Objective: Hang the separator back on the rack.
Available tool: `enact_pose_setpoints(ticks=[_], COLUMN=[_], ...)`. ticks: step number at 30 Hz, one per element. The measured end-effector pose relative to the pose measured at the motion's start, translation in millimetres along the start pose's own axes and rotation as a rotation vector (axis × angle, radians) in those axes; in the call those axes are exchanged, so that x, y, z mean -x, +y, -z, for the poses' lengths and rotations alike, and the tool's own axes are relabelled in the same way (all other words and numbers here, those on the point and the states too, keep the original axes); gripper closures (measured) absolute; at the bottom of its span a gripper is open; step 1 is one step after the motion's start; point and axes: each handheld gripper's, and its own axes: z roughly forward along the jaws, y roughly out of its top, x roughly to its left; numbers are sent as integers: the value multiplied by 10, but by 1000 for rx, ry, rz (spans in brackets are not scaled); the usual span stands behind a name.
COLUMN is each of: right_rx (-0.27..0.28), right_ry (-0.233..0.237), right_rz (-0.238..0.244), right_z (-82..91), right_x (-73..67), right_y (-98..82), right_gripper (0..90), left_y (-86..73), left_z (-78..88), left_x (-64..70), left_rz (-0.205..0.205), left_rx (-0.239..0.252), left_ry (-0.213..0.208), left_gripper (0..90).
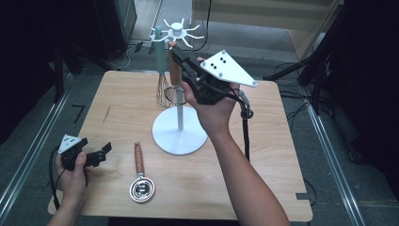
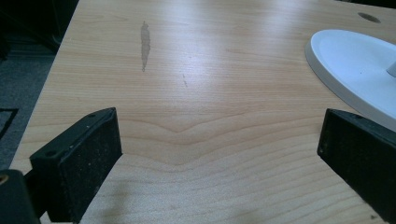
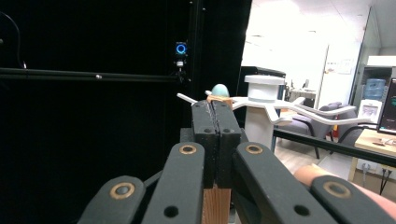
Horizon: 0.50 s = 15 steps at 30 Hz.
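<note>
A white utensil rack [image 1: 179, 112] with a spoked top [image 1: 177, 32] stands on a round base mid-table. A whisk with a teal handle [image 1: 161, 54] hangs from one spoke. My right gripper [image 1: 177, 55] is raised beside the spokes, shut on a wooden-handled utensil [image 1: 175, 71] that hangs below the jaws. In the right gripper view the jaws [image 3: 215, 114] are pressed together over the wood handle [image 3: 215, 205], level with the rack top [image 3: 264, 91]. My left gripper [image 1: 103, 154] rests open at the table's left front, with bare wood between its fingers [image 2: 88, 158].
A small strainer with a wooden handle [image 1: 139, 162] lies flat on the wooden table [image 1: 263, 155], left of the rack's base [image 2: 355, 70]. Dark stands and cables surround the table; floor rails run along both sides.
</note>
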Motion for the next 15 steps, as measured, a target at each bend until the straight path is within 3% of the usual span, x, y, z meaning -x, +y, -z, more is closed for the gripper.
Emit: enact_pose_setpoints(ticks=[15], right_rx=[-15], right_ry=[5], right_rz=[13], right_z=[-150], right_x=[-77], right_y=[0], right_gripper=[900], left_y=[0], left_z=[0], left_x=[3], left_rz=[-2], left_rx=[1], left_ry=[0], left_gripper=[2])
